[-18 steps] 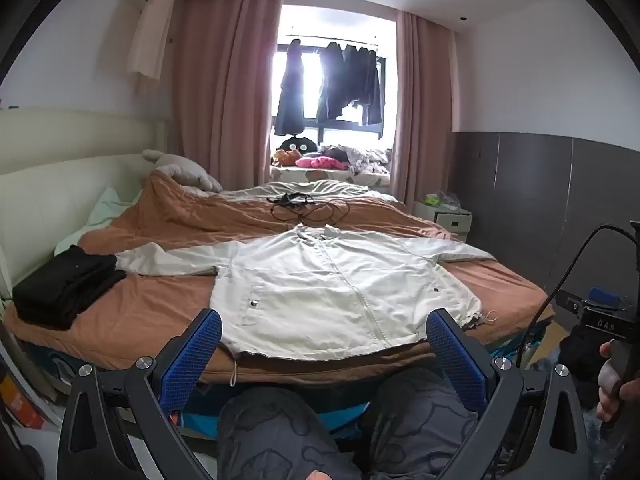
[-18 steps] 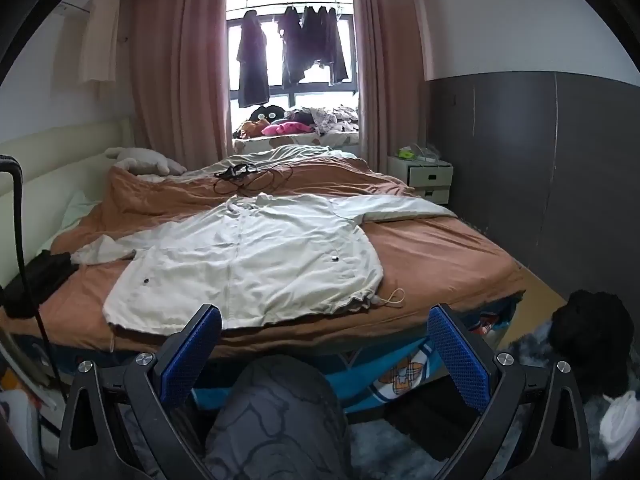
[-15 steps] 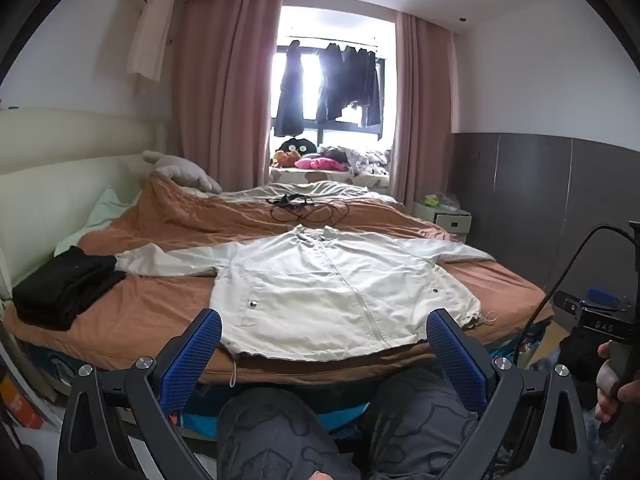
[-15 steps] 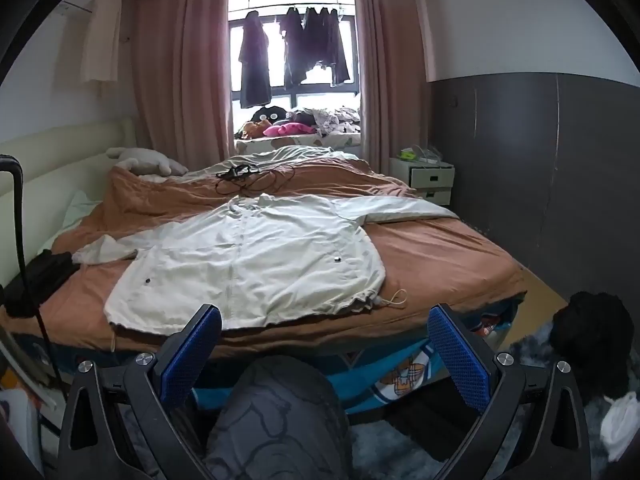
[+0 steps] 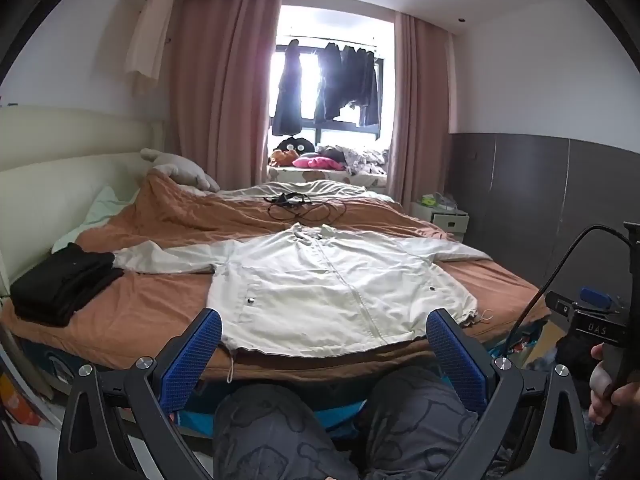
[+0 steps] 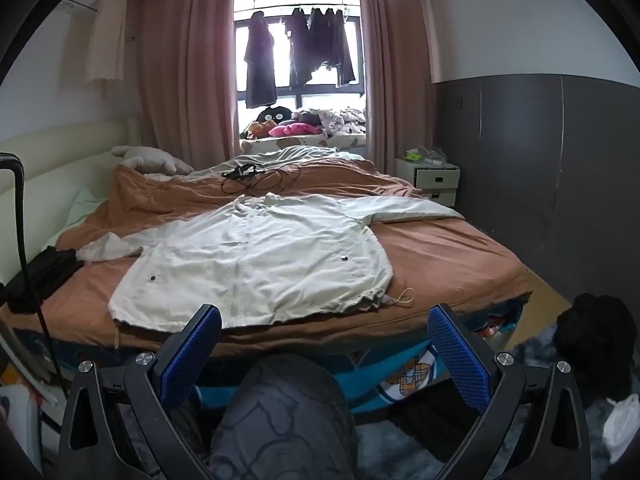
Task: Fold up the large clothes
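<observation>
A cream zip-up jacket (image 5: 320, 288) (image 6: 256, 264) lies flat, front up, on the brown bedspread (image 5: 140, 312) (image 6: 448, 264), sleeves spread to both sides and hem toward me. My left gripper (image 5: 324, 354) is open, held short of the bed's near edge above the person's knees, with nothing between its blue pads (image 5: 192, 360). My right gripper (image 6: 324, 354) is likewise open and empty, back from the hem, over one knee. The right hand and its gripper body (image 5: 596, 328) show at the right edge of the left wrist view.
A stack of folded black clothes (image 5: 60, 284) (image 6: 40, 276) sits on the bed's left side. Black cables (image 5: 300, 206) lie behind the jacket. A plush toy (image 5: 176, 168) rests by the headboard, a white nightstand (image 6: 432, 180) stands right, and a dark heap (image 6: 592, 328) lies on the floor.
Both views have drifted slightly; the jacket and bed lie as before and both grippers remain wide open and empty.
</observation>
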Available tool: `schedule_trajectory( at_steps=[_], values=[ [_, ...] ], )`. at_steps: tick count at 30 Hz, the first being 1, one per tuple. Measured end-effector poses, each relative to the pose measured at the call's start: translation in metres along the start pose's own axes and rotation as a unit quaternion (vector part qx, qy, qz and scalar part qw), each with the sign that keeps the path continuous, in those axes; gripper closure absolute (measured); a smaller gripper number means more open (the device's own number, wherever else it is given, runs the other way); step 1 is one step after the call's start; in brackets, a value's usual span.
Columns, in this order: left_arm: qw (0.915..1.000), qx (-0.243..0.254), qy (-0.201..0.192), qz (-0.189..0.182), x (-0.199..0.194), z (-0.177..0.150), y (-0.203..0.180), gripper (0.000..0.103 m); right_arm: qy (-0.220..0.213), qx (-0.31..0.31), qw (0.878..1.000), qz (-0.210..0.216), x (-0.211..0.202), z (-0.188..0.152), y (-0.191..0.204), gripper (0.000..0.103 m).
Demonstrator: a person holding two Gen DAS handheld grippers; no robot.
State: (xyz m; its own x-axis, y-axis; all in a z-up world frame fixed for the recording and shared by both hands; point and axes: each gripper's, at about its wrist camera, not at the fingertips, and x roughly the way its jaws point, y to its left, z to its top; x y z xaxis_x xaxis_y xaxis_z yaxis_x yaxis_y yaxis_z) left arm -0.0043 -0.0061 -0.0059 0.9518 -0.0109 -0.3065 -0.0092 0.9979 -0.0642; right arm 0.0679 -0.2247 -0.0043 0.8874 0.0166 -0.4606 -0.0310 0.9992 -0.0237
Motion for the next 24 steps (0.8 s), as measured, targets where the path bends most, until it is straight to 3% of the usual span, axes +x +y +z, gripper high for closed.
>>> schedule_trajectory(
  at_steps=[24],
  values=[
    [0.9999, -0.012, -0.003, -0.003, -0.0043, 0.0005, 0.0021, 0.0, -0.007, 0.005, 1.0, -0.009, -0.0028, 0.0002, -0.0006, 0.0]
  ],
)
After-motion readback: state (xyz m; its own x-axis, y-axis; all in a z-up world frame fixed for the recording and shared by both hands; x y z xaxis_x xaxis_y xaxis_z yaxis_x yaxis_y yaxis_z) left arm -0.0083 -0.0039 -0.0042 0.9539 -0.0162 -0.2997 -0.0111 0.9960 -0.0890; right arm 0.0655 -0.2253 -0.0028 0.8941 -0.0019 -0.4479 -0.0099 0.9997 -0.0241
